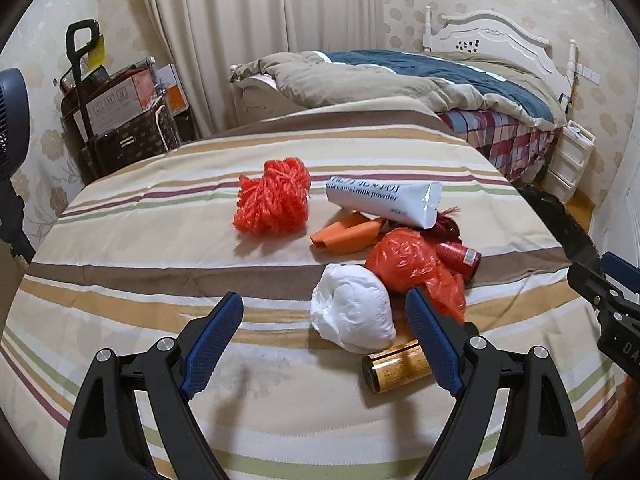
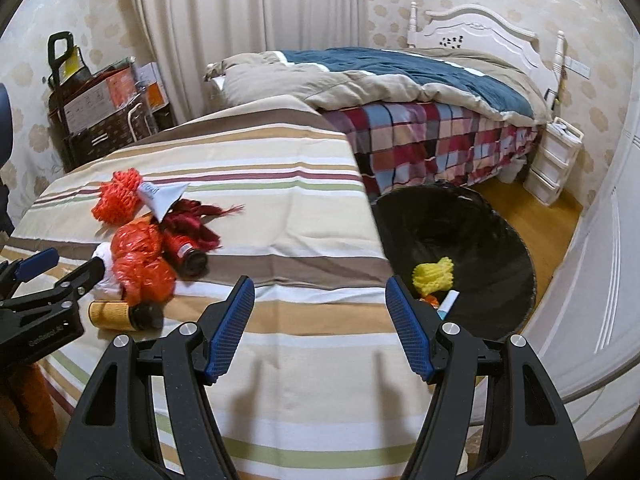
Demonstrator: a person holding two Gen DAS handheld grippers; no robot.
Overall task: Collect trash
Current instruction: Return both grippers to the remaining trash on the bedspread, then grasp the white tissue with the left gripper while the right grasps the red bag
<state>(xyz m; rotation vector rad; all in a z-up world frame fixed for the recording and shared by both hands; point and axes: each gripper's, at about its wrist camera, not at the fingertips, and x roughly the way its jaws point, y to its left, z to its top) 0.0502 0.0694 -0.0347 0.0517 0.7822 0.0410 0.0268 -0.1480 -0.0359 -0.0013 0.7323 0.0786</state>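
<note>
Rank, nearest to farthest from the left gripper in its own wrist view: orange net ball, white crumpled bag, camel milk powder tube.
1. white crumpled bag, just right of the left gripper
2. camel milk powder tube, behind it
3. orange net ball, far left

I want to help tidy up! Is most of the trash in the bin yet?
Not yet. The black bin holds a yellow net and a few scraps. Both tongs are open and empty. Still on the striped cloth: orange net, white wad, red bag, powder packet, gold tube.
</note>
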